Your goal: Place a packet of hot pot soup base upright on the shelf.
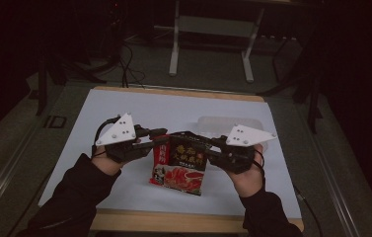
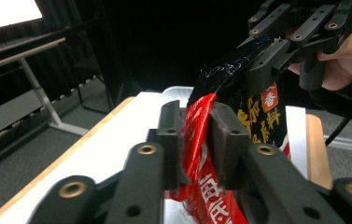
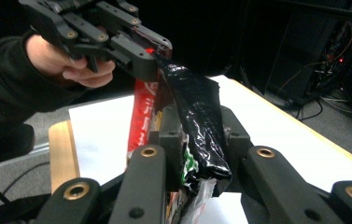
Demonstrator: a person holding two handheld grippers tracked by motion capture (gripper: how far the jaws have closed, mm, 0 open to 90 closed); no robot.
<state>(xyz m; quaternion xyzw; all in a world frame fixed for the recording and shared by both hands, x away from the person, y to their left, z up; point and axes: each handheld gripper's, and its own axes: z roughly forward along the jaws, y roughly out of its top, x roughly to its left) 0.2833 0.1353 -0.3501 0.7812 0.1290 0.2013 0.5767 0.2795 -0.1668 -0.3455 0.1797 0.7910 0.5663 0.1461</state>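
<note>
Aloft, packet (image 1: 179,165) between both tools' jaws.

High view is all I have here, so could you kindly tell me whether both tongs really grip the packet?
Observer: Yes. In its own view, the left tongs are shut on the red edge of the packet.
Operator: Thank you, and the right one?
Observer: The right tongs clamp a glossy black fold of it.
Operator: Anything behind the packet?
Observer: A clear plastic container sits on the white table sheet, by the packet's far side.
</note>
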